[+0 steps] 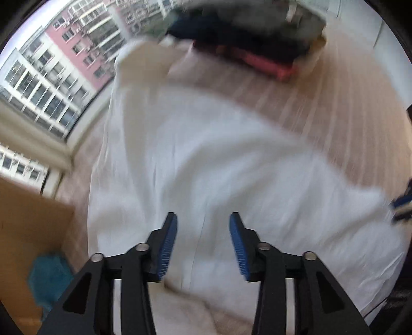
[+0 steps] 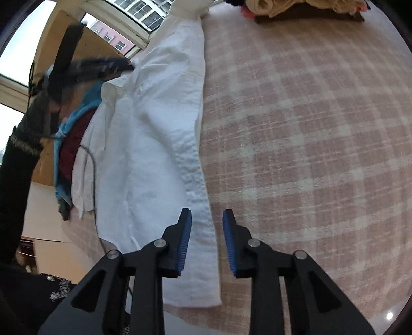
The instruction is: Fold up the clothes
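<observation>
A white shirt (image 2: 154, 134) lies spread on a pink checked bed cover (image 2: 309, 128). In the left wrist view the white shirt (image 1: 206, 159) fills the middle, blurred by motion. My left gripper (image 1: 203, 219) is open and empty above the shirt. My right gripper (image 2: 207, 215) is open and empty, its jaws either side of the shirt's near right edge (image 2: 206, 232). The left gripper also shows in the right wrist view (image 2: 103, 65), blurred, at the shirt's far left side. The right gripper shows at the right edge of the left wrist view (image 1: 401, 203).
A pile of dark, red and grey clothes (image 1: 247, 33) lies at the far end of the bed. A cardboard box (image 1: 28, 232) with blue cloth (image 1: 49, 278) stands at the left by the window (image 1: 46, 77). Folded cream items (image 2: 296, 7) lie far ahead.
</observation>
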A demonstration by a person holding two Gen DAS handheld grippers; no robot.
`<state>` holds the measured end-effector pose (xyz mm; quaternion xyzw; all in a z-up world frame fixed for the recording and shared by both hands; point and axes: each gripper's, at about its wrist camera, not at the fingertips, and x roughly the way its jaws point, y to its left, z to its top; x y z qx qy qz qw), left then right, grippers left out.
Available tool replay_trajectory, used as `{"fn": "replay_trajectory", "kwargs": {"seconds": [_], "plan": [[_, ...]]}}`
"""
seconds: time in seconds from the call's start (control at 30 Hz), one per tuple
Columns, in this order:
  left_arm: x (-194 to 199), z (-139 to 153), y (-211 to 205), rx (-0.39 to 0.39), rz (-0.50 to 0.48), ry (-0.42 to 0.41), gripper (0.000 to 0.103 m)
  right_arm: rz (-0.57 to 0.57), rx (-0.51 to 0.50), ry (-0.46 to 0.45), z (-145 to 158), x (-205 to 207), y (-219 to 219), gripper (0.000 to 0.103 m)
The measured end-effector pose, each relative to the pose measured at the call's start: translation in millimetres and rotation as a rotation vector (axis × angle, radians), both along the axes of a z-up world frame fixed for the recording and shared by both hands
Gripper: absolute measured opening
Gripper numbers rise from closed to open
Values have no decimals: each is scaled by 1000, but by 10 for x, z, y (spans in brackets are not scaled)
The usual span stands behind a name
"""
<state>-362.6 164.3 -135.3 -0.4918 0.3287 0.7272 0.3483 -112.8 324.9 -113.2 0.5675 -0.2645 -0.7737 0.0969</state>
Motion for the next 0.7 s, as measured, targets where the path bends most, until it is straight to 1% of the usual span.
{"fn": "replay_trajectory", "kwargs": {"seconds": [0.07,0.13,0.17,0.2,0.23,0.3,0.33,0.4,0.43,0.47,0.5,0.53,0.57,0.63,0.67,0.7], "plan": [[-135,-46,219,17,-31,-2,46,4,-33,-1,-22,-38,-24,25],[-270,-93,439,35,-62,-4,46,13,-17,-17,-60,-46,-55,22],[-364,-188,502,5,-63,16,48,18,0,-28,-82,-44,-72,18],[-462,-292,559,-29,-63,40,48,20,8,-36,-97,-43,-78,11],[-559,-397,616,-63,-62,63,48,16,5,-42,-107,-43,-72,11],[-833,-511,576,-147,-14,134,48,4,3,-49,-113,-37,-52,11],[-1002,-454,508,-119,35,136,48,-10,7,-47,-97,-27,-29,11],[-1222,-242,395,-48,108,204,47,-30,12,-41,-60,-8,5,11],[-1329,-135,340,-13,144,239,48,-25,10,-37,-40,-6,-6,13],[-1406,-77,308,8,162,255,52,-16,7,-40,-27,-10,-25,15],[-1465,-76,301,29,161,229,55,-7,8,-42,-17,-14,-51,21],[-1522,-81,297,50,159,198,58,2,16,-42,-12,-17,-86,23],[-1580,-86,292,70,156,168,59,11,24,-43,-7,-20,-120,23],[-1617,-217,327,52,120,151,60,16,41,-53,0,-21,-131,23],[-1648,-296,328,-9,137,184,60,16,50,-60,4,-21,-126,23],[-1680,-376,327,-76,157,222,56,16,59,-67,8,-21,-121,20]]}}
